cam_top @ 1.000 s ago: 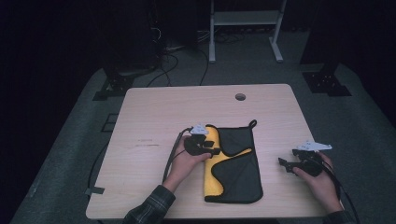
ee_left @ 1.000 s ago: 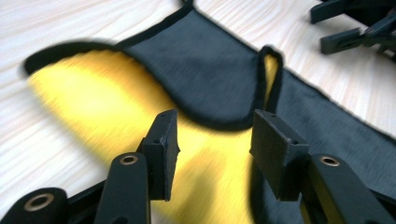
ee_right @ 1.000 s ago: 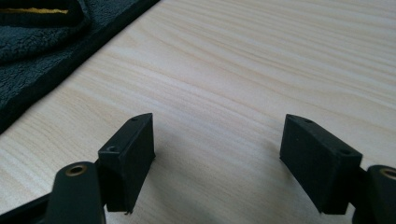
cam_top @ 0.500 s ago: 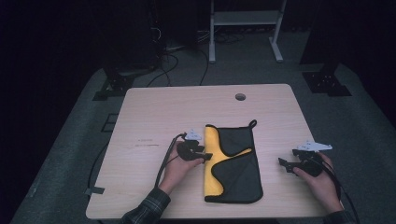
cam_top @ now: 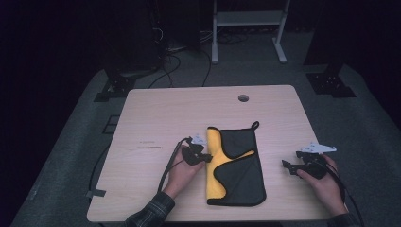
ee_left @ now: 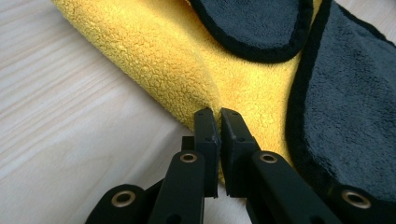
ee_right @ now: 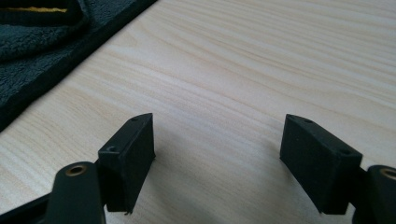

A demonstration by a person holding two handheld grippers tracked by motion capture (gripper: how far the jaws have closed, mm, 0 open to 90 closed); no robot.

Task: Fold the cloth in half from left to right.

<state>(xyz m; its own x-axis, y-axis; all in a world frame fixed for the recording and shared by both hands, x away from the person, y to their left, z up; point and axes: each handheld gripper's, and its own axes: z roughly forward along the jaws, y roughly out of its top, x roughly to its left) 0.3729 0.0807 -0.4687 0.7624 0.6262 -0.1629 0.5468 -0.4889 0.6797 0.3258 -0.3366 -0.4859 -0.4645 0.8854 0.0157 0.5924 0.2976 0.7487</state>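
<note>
A cloth, black (cam_top: 243, 177) on one side and yellow (cam_top: 215, 163) on the other, lies partly folded on the wooden table (cam_top: 189, 113). My left gripper (cam_top: 206, 158) sits at its yellow left edge. In the left gripper view its jaws (ee_left: 219, 122) have just been closing and now pinch a raised ridge of the yellow cloth (ee_left: 154, 70). My right gripper (cam_top: 289, 166) rests on the table to the right of the cloth, apart from it. Its jaws (ee_right: 217, 140) stand open over bare wood, with the cloth's black edge (ee_right: 56, 51) farther off.
A round cable hole (cam_top: 243, 98) is in the table's far side. Cables trail from both grippers toward the near edge. Beyond the table stand a white frame (cam_top: 246, 19) and dark stands on a grey floor.
My left gripper has slid a little to the left, from over the cloth to its yellow edge. The right hand has stayed still.
</note>
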